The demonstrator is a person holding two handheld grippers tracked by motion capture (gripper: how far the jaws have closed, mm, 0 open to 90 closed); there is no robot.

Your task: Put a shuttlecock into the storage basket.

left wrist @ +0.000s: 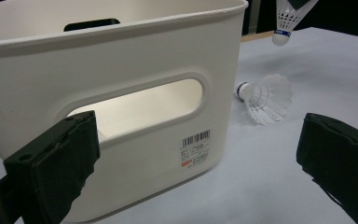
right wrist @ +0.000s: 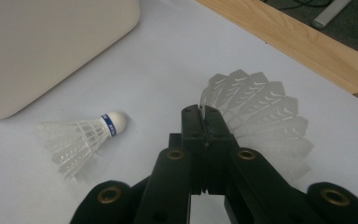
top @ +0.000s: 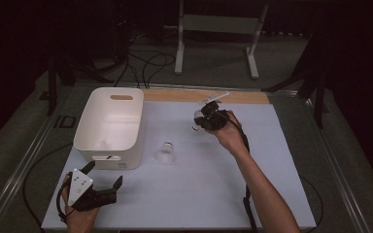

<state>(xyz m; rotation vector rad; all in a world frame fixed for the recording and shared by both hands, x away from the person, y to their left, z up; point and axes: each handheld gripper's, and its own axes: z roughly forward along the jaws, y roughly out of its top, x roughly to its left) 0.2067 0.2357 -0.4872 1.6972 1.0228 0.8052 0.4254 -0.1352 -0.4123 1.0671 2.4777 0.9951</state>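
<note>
— Dark studio floor, cables and a metal stand frame a white tabletop (top: 199, 194) with a wooden strip along its far edge. What is on it?

— At the table's left stands a white plastic bin (top: 108, 127) with handle slots and a barcode sticker on its near wall. Just right of it, a white shuttlecock (top: 165, 154) lies on its side on the tabletop, its blue-banded cork pointing toward the bin in the left gripper view.

— And the person's tools?

— On the right, the right gripper (top: 205, 118) is raised over the far middle of the table. Its jaws are pressed together on the feather skirt of a second shuttlecock (right wrist: 256, 116); in the left gripper view that held shuttlecock hangs cork-down above the table, well apart from the lying one.

— The other hand?

— Down at the near left corner, the left gripper (top: 106, 177) sits low, just in front of the bin. Its jaws stand wide apart with nothing between them, pointing at the bin's near wall and the lying shuttlecock beyond.

— Anything in the bin?

— Something small and pale lies on its floor; what it is cannot be told.
</note>
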